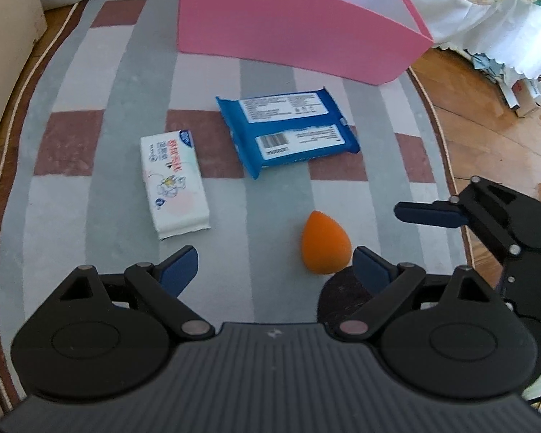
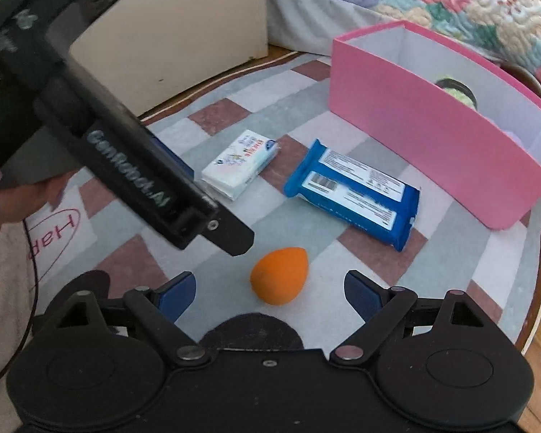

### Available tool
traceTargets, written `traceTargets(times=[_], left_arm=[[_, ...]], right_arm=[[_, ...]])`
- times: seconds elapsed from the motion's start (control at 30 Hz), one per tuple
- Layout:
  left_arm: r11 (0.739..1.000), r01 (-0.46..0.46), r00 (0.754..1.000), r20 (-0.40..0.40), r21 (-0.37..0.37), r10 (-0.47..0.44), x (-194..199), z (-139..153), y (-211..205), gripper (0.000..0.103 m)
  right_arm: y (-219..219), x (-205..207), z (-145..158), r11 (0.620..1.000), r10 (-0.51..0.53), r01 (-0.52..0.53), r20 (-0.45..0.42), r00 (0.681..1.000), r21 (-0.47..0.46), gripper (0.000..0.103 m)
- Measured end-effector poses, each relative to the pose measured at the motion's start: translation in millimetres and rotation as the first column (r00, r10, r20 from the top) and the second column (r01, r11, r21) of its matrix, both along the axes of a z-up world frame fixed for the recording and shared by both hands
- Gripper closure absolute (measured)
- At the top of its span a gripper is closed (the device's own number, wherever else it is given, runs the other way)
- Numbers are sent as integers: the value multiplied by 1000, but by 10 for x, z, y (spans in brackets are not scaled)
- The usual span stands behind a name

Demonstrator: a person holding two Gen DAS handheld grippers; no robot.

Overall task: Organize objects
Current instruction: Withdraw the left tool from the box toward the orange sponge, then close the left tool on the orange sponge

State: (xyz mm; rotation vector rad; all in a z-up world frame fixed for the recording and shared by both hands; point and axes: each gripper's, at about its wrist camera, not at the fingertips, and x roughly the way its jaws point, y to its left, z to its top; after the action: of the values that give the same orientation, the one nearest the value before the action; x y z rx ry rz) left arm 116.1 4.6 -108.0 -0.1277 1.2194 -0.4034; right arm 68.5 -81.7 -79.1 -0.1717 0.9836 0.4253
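Your right tool, wide open and empty, has the sponge on the rug just ahead between its fingers, nearer than your equally open left tool.

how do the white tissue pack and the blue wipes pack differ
The white tissue pack is smaller and narrower; the blue wipes pack is broader. The white pack shows a cartoon print and red lettering, while the blue pack shows white label panels with a barcode. The blue pack lies nearer the pink box; the white pack lies further from it. Both lie flat on the striped rug, apart from each other and untouched.
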Motion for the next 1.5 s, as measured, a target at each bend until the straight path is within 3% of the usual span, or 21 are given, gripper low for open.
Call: traceTargets(times=[0.33, 0.4, 0.63, 0.8, 1.0, 1.17, 1.37, 1.5], left_arm=[[999, -19, 998, -55, -29, 18, 30, -223, -58, 28], [998, -23, 998, -66, -57, 20, 42, -245, -57, 38], [994, -35, 998, -58, -100, 29, 73, -272, -85, 49], [989, -61, 996, -73, -135, 51, 105, -301, -70, 65], [976, -105, 991, -107, -192, 86, 145, -356, -11, 68], [970, -100, 989, -126, -223, 73, 152, -403, -54, 68], [966, -104, 989, -130, -237, 75, 144, -429, -73, 68], [957, -102, 986, -155, -272, 61, 154, -462, -93, 79]], right_arm=[[121, -14, -205, 999, 44, -44, 15, 999, -6, 11], [127, 12, -234, 999, 32, -32, 23, 999, -11, 12], [129, 68, -337, 1000, -1, 1, 7, 1000, -13, 17], [95, 96, -401, 999, -39, 39, -11, 999, -13, 24], [-29, 156, -473, 990, -132, 134, -58, 990, 35, 48], [-83, 159, -480, 985, -148, 153, -64, 987, 83, 60], [-80, 125, -485, 984, -152, 156, -46, 987, 85, 61], [-83, 107, -479, 984, -155, 158, -43, 987, 86, 62]])
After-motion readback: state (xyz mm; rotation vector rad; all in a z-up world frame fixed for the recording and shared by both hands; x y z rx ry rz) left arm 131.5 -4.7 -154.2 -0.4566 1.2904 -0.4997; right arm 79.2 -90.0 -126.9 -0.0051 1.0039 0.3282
